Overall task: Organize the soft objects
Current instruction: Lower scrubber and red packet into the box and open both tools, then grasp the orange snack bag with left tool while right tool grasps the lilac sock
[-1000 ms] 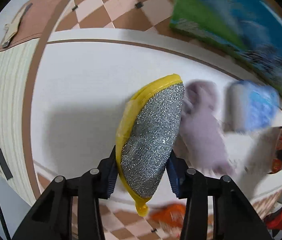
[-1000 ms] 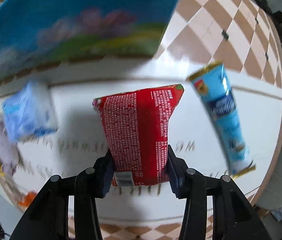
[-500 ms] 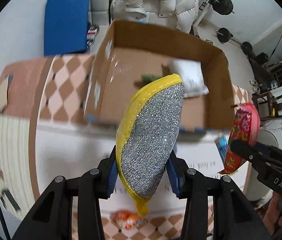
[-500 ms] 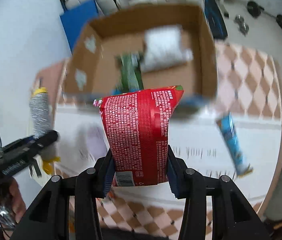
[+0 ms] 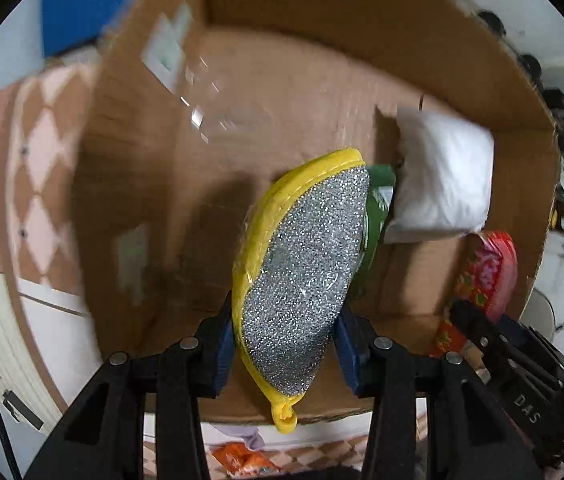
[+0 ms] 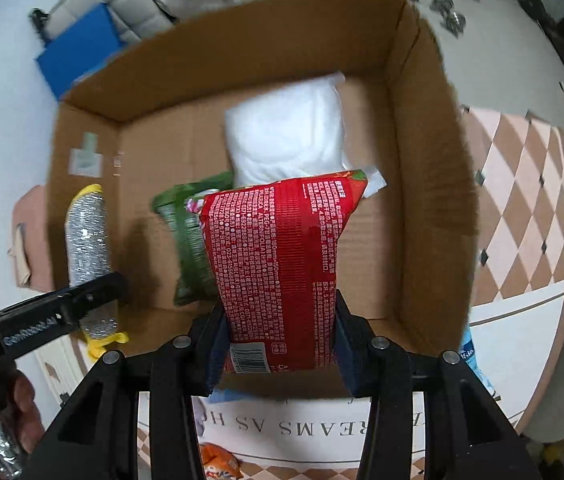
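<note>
Left wrist view: the left claw (image 5: 284, 344) is closed on a silver scouring pad with a yellow edge (image 5: 302, 268), gripped at its lower half between the blue finger pads (image 5: 224, 344). The pad is held above the open cardboard box (image 5: 242, 100), over the box's near-left area. Inside the box, a white pillow-like pack (image 5: 442, 176) lies toward the far right, and a green packet (image 5: 378, 208) shows just beside the pad. The right claw's red packet (image 5: 486, 268) appears at the box's right wall.

Right wrist view: the right claw (image 6: 278, 344) is clamped on a red snack packet (image 6: 282, 268), held upright over the cardboard box (image 6: 434, 160), near its front middle. Behind the packet, on the box floor, lie the green packet (image 6: 190, 248) and the white pack (image 6: 286, 136), touching each other. At the box's left wall, the left claw (image 6: 94, 300) holds the scouring pad (image 6: 86, 232). Below the box's near edge, a white table (image 6: 322, 432) with printed lettering is visible.
</note>
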### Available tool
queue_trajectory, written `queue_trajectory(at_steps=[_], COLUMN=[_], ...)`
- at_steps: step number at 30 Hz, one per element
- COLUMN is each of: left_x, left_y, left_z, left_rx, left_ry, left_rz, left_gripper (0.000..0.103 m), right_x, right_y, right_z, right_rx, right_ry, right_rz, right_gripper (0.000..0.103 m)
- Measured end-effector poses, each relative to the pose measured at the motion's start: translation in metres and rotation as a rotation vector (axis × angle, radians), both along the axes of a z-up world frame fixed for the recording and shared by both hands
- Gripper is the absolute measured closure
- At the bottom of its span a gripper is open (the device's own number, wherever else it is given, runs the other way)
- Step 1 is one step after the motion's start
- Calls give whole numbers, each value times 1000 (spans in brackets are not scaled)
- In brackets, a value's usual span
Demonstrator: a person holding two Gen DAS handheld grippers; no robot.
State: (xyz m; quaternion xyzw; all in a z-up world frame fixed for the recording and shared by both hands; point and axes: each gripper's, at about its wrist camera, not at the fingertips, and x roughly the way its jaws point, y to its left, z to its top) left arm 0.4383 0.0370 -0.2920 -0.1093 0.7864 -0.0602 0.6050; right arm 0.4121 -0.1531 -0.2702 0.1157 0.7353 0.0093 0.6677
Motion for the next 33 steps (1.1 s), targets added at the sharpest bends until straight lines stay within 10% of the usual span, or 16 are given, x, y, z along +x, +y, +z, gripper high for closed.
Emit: queue_trajectory(at_steps=[9, 11, 13, 22, 28, 33], left_x=[-7, -9, -13, -41, -138, -247], left_y=[4, 6, 9, 13, 19, 24], left_z=[-16, -11, 0, 78, 90, 21], left_rx=[-34, -41, -26, 52, 114, 92], left_ry=[56, 37, -5, -233, -288, -54], left_rz=[24, 35, 34, 32, 8, -5], left_gripper=[50, 24, 20, 3, 3, 3], right_x=[10, 15, 16, -9, -79, -159], right_y=[5, 3, 0, -20, -34, -39], right_z=[-35, -45, -43, 24, 49, 11], right_rx=[-3, 19, 24, -35, 8, 90], right_ry=[106, 116, 106, -84, -147, -33], right_rz=[21, 27, 36, 88, 104, 97], right_gripper=[54, 42, 13, 0, 0, 0])
